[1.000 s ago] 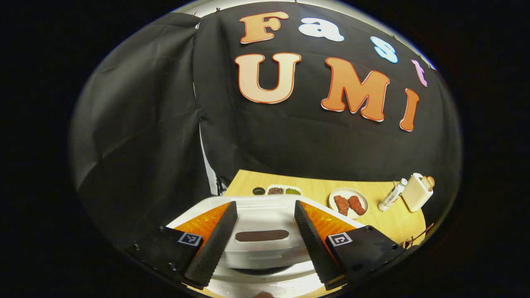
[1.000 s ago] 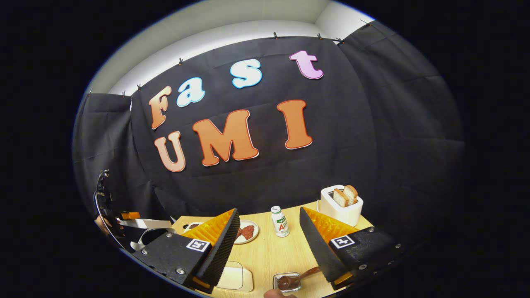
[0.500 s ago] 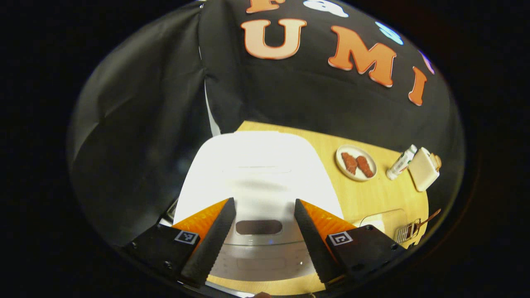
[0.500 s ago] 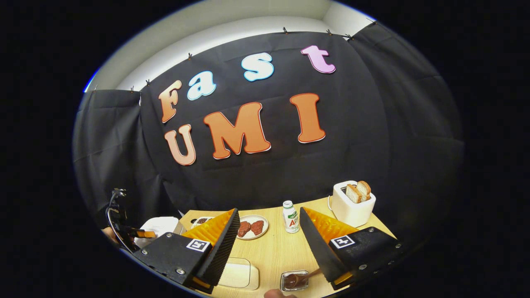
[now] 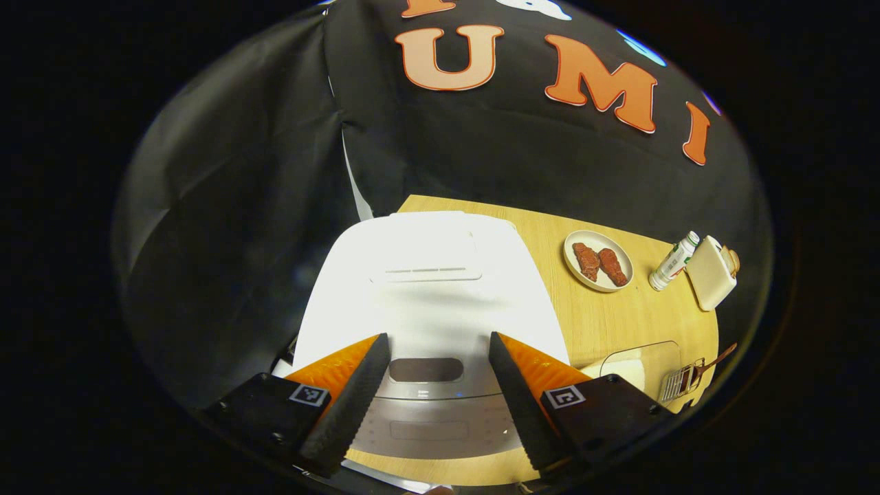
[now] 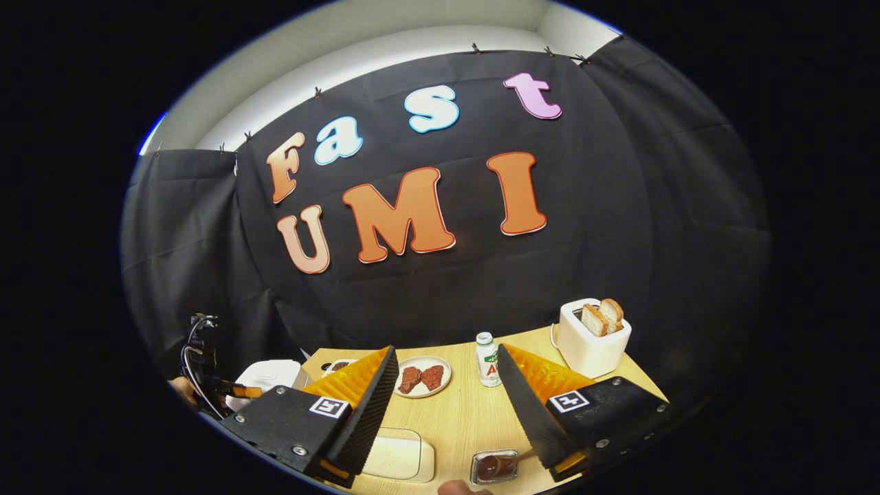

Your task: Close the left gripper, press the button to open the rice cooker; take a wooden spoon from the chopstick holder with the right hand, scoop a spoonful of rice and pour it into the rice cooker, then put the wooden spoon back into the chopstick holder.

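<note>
Left gripper (image 5: 433, 375): you hold it spread above the rice cooker (image 5: 426, 289), lid down, button (image 5: 426, 369) unpressed.
Right gripper (image 6: 447, 385): spread, empty; wooden spoon (image 6: 505, 462) waits in the chopstick holder (image 6: 493, 468).
Remaining: every step, by the look of it.

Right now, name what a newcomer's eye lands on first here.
The big white rice cooker, lid shut, sits on the wooden table right under the open left gripper. To its right lies a plate of meat. In the right gripper view, a white toaster with two bread slices stands at the table's far right, beyond the open right gripper.
</note>
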A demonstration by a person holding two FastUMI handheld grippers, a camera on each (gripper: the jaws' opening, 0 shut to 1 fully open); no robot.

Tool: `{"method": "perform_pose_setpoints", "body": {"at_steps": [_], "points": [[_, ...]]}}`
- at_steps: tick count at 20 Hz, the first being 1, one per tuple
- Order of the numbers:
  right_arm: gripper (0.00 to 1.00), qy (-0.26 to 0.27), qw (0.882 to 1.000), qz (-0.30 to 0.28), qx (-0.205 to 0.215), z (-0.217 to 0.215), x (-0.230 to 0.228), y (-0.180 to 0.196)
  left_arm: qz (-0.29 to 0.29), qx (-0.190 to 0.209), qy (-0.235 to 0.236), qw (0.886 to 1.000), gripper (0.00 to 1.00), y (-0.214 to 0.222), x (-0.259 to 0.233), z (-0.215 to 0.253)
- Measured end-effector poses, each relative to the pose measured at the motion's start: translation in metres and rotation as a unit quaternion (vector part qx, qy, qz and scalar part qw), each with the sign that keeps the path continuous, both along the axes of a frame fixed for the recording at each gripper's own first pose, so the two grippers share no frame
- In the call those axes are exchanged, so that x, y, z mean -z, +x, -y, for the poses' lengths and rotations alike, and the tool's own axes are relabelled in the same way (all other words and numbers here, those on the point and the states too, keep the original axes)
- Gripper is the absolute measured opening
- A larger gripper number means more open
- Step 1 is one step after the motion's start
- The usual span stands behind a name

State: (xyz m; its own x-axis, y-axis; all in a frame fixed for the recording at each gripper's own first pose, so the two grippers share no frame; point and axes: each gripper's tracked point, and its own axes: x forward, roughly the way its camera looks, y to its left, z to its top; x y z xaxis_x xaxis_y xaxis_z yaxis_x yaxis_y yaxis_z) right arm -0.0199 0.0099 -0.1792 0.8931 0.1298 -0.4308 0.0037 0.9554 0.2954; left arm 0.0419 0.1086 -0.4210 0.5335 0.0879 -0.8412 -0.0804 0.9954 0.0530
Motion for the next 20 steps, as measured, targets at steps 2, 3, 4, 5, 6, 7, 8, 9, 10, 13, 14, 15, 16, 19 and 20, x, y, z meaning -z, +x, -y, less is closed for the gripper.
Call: {"method": "perform_pose_setpoints", "body": {"at_steps": [2,3,4,5,6,7,8,9,10,13,14,15,16,19,20], "points": [[0.90,-0.002,1.000,0.002,0.001,0.004,-0.001,0.001,0.017,0.007,0.023,1.000,0.99,0.006,-0.009,-0.004],[0.91,-0.002,1.000,0.004,0.003,0.005,-0.002,0.002,0.025,0.008,0.033,0.999,0.98,0.007,-0.013,-0.008],[0.91,-0.003,1.000,0.006,0.005,0.006,-0.004,0.004,0.040,0.009,0.030,0.999,1.00,0.012,-0.023,-0.006],[0.91,-0.005,1.000,0.008,0.008,0.008,-0.006,0.005,0.053,0.010,0.029,0.998,1.00,0.013,-0.034,-0.001],[0.91,-0.008,1.000,0.012,0.010,0.008,-0.009,0.006,0.070,0.012,0.030,0.997,1.00,0.017,-0.046,0.002],[0.90,-0.013,1.000,0.019,0.014,0.010,-0.014,0.007,0.092,0.017,0.034,0.995,1.00,0.021,-0.061,0.005],[0.90,-0.019,0.999,0.028,0.015,0.011,-0.021,0.009,0.117,0.024,0.037,0.992,1.00,0.027,-0.081,0.010],[0.91,-0.028,0.999,0.037,0.018,0.012,-0.028,0.012,0.142,0.032,0.037,0.989,0.99,0.030,-0.103,0.016],[0.90,-0.038,0.998,0.048,0.020,0.014,-0.035,0.015,0.167,0.039,0.036,0.985,0.99,0.034,-0.126,0.026],[0.91,-0.063,0.994,0.082,0.024,0.015,-0.061,0.022,0.244,0.054,0.021,0.968,1.00,0.044,-0.194,0.056],[0.91,-0.068,0.993,0.089,0.025,0.014,-0.068,0.024,0.268,0.059,0.016,0.961,1.00,0.047,-0.218,0.065],[0.91,-0.074,0.993,0.093,0.024,0.013,-0.073,0.026,0.292,0.063,0.010,0.954,1.00,0.047,-0.240,0.073],[0.91,-0.079,0.992,0.098,0.023,0.011,-0.077,0.027,0.316,0.064,0.008,0.946,1.00,0.049,-0.261,0.081],[0.91,-0.088,0.989,0.117,0.022,0.010,-0.095,0.032,0.393,0.073,-0.002,0.916,1.00,0.050,-0.327,0.107],[0.91,-0.092,0.989,0.116,0.018,0.008,-0.095,0.032,0.411,0.079,-0.003,0.908,1.00,0.050,-0.343,0.115]]}}
